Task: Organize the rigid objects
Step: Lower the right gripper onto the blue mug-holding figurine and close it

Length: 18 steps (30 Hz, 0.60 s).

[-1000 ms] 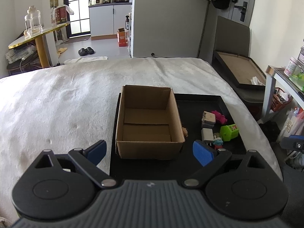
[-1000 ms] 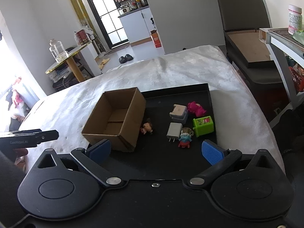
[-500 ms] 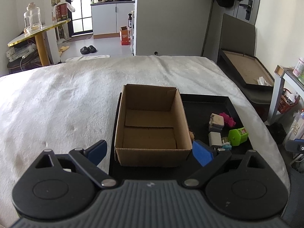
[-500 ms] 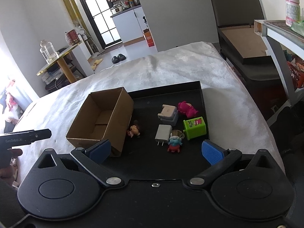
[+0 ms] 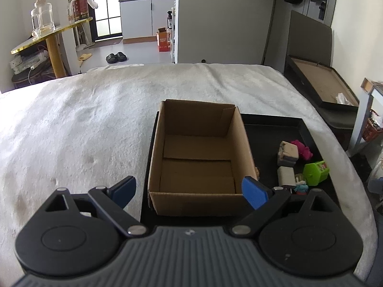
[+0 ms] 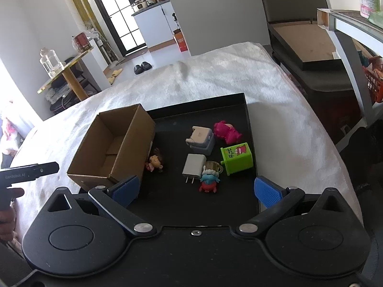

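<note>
**Brown box waits, toys sit beside it**

Brown cardboard box [image 6: 115, 148] stands empty on the black tray [image 6: 198, 102]. The little toys, like the white plug [image 6: 194, 165] and green bin [image 6: 237, 159], lie right in front of the right gripper [image 6: 196, 191], so it looks nearer. The left gripper [image 5: 189, 190] faces the box. Both grippers have their fingers wide apart, holding nothing.

One cardboard box [image 6: 112, 148] stands on one black tray [image 6: 198, 100]. Beside it lie two white chargers [image 6: 194, 166] [image 6: 200, 139], one green toy bin [image 6: 237, 159], one pink figure [image 6: 226, 132], one small doll [image 6: 154, 162], one blue-and-red figure [image 6: 209, 181] and one tan trinket [image 6: 214, 166].
</note>
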Available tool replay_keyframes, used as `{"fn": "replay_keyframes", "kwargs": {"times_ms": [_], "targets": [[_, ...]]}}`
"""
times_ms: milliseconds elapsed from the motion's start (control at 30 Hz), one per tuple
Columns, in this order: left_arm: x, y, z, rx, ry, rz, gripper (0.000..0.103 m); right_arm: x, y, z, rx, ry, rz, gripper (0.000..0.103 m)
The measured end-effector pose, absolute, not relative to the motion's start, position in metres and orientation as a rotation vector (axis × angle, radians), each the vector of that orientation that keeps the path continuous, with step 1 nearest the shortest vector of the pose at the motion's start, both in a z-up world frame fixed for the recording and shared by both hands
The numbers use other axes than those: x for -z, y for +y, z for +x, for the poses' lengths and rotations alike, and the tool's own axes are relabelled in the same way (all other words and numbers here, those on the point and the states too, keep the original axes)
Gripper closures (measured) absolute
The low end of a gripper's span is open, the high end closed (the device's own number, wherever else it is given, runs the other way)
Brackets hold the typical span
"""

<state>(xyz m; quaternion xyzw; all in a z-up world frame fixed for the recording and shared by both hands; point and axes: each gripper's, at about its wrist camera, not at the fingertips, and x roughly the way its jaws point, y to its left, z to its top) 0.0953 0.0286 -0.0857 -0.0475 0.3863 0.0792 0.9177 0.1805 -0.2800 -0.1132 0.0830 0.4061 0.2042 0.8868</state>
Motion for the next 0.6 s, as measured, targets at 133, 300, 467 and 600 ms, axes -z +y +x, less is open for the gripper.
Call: {"fn": "replay_keyframes", "kwargs": {"times_ms": [133,300,467,600], "targets": [[0.092,0.033,0.105,-0.187,0.796,-0.1,0.008,0.122,-0.278,0.187,-0.423,0.858,0.17,0.0],[0.101,0.037,0.114,-0.216,0.804,-0.105,0.008,0.137,-0.273,0.198,-0.412,0.892,0.172,0.0],[0.114,0.041,0.124,-0.223,0.826,-0.094,0.008,0.153,-0.267,0.209,-0.409,0.923,0.183,0.0],[0.123,0.044,0.13,-0.243,0.84,-0.091,0.008,0.165,-0.26,0.217,-0.405,0.94,0.194,0.0]]}}
